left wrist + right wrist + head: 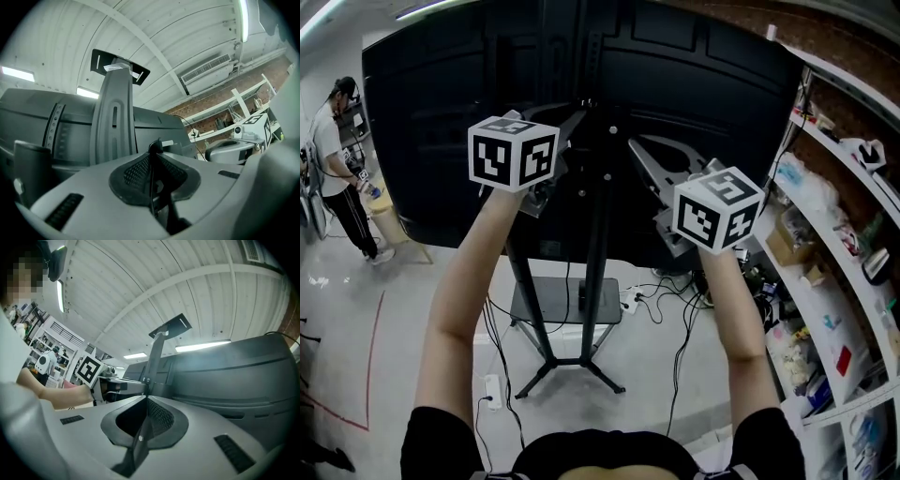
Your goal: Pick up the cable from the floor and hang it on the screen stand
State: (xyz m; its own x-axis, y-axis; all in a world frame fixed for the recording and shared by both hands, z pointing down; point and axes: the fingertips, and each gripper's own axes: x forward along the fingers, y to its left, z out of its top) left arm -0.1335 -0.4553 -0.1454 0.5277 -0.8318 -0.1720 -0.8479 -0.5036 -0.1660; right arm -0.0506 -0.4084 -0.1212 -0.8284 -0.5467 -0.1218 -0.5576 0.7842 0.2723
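Ribbed white ceiling panels curve over the matte black screen stand [598,244]; the left gripper [155,149] pinches a thin black cable [151,176] between mesh-textured pads. The right gripper [146,398] has its jaws pressed together.

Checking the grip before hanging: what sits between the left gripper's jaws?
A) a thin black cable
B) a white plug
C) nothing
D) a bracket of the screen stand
A: the left gripper view shows a thin black cable pinched by the left gripper, jaws closed on it.
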